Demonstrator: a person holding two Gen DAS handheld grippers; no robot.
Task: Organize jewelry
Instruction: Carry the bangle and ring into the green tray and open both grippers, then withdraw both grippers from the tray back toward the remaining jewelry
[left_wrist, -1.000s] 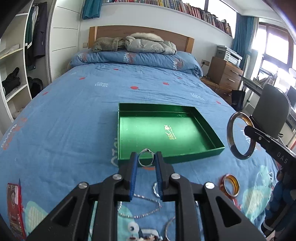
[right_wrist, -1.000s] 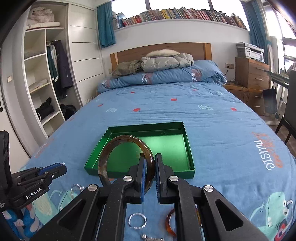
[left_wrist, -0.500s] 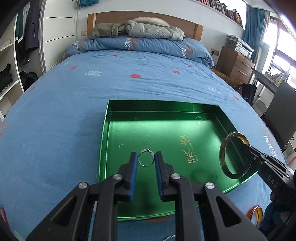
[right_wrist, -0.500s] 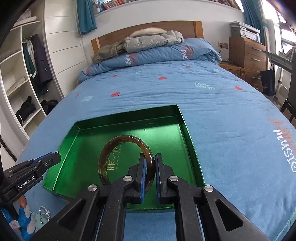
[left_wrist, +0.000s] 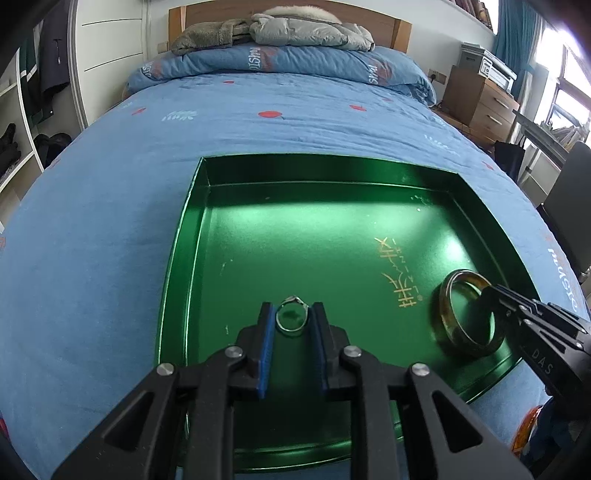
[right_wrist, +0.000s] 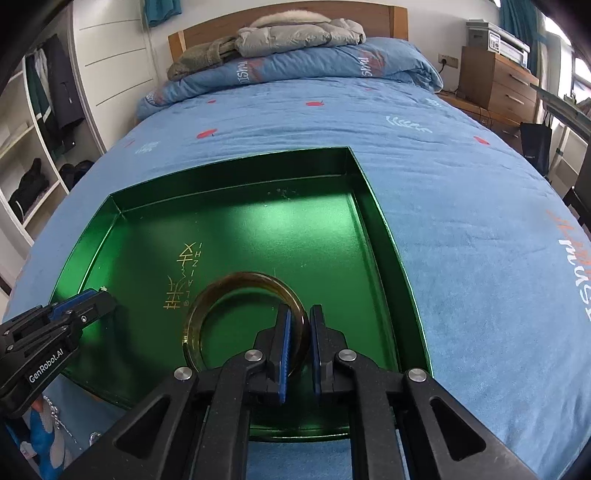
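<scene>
Damage to the amber bangle (right_wrist: 243, 321), clamped by the right gripper (right_wrist: 297, 332), or the ring (left_wrist: 291, 318), held by the left gripper (left_wrist: 291, 325), is risked if released above the green tray (left_wrist: 332, 173).

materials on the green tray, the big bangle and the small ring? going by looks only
Green tray: looks like foil-coated card or thin metal; glossy mirror sheen, crisp folded walls, gold print.
Bangle: translucent amber-brown, smooth and polished; resin, glass or stone, can't tell which.
Ring: thin silvery band with bright glints, probably metal.
</scene>
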